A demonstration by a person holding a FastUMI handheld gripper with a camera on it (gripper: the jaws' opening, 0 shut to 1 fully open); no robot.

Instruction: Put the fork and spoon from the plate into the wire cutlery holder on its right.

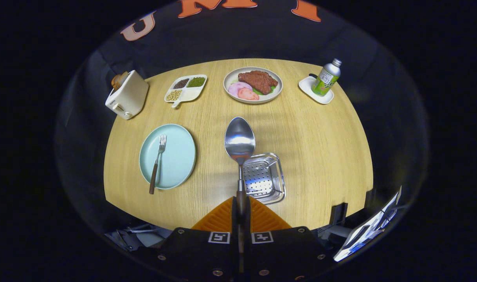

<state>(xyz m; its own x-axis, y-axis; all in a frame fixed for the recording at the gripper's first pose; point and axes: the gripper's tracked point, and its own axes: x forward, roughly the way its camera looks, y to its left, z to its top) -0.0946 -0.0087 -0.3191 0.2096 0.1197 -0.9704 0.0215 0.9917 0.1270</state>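
While gripper [241, 209] fingers pinch spoon [240, 143] handle, bowl overhangs cutlery holder [265, 178] left rim; fork [157, 162] on plate [179, 156].

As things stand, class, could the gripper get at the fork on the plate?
Probably not yet: the gripper is shut on the spoon, so its fingers are occupied. The fork itself lies uncovered on the blue plate.
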